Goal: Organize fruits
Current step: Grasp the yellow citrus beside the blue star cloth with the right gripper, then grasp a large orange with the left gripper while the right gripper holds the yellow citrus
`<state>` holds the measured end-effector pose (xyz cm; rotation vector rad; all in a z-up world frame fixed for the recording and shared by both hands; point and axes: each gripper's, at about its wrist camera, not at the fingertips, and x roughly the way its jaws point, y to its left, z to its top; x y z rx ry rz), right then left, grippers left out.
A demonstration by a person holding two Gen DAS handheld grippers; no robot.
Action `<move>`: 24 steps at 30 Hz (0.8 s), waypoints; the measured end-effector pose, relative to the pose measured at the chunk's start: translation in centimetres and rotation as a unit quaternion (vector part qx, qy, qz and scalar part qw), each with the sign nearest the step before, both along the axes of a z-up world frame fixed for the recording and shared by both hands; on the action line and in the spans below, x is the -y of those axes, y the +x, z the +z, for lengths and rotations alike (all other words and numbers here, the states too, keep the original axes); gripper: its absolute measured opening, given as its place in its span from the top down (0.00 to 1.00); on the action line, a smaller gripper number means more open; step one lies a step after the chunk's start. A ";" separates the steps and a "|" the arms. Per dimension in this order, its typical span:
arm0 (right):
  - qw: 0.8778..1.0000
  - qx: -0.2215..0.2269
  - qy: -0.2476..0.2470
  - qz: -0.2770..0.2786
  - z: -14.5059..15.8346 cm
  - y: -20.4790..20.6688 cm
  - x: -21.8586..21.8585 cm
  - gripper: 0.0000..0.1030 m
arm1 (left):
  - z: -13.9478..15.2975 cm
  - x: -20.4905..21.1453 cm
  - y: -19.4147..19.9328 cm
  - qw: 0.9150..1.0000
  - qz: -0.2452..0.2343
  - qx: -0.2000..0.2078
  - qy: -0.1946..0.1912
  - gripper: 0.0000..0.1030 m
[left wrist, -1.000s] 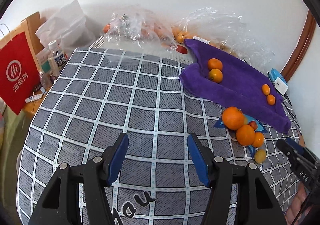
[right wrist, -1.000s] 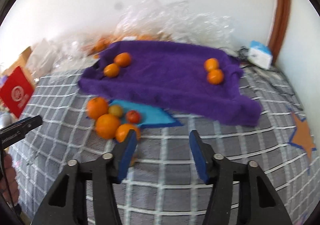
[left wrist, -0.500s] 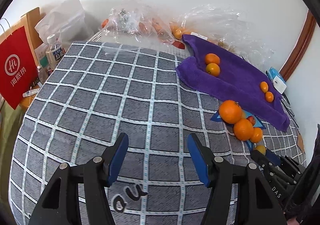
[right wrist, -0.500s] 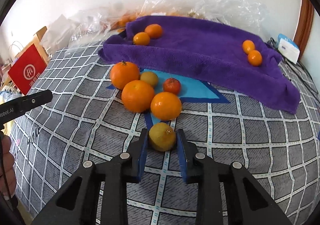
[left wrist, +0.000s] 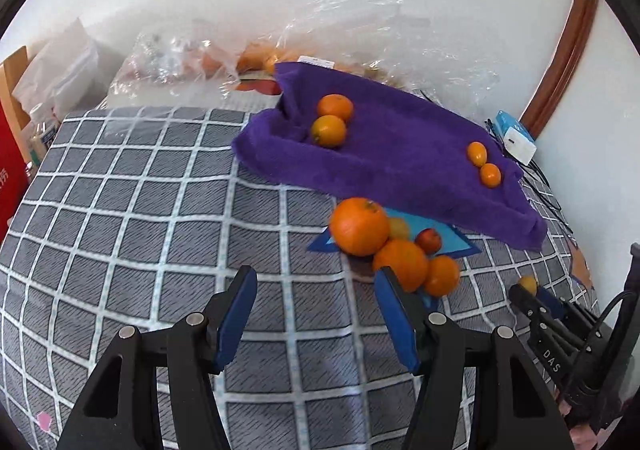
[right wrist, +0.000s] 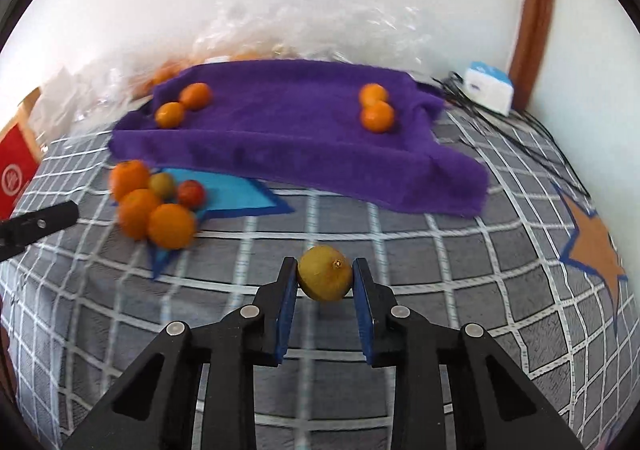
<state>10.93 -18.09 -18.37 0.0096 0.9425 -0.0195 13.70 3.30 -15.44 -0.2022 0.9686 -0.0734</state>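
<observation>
Since before, right hand-held gripper (right wrist: pixel 325 279) closed onto yellowish fruit (right wrist: pixel 325 278).

Fluffy purple towel (right wrist: pixel 280 138), crinkly glossy plastic bags (left wrist: pixel 344 34), matt checked cloth (left wrist: pixel 140 210).

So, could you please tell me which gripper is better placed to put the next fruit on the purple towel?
Right: the right gripper is shut on the yellowish round fruit, facing the purple towel. The left gripper is open and empty.

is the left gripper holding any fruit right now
No, the left gripper has its jaws apart over the checked cloth with nothing between them.
</observation>
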 end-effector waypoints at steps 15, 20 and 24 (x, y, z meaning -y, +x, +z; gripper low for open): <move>0.997 -0.016 0.023 -0.071 -1.2 1.8 4.7 0.73 | -1.0 3.5 4.5 1.000 -0.006 -0.016 0.023 0.50; 0.997 -0.007 0.020 -0.070 -1.3 1.5 4.7 0.73 | -1.9 3.5 5.2 1.000 -0.004 -0.024 0.005 0.55; 0.997 -0.006 0.018 -0.070 -1.4 1.6 4.7 0.73 | -2.2 3.8 5.3 1.000 -0.001 -0.020 -0.007 0.61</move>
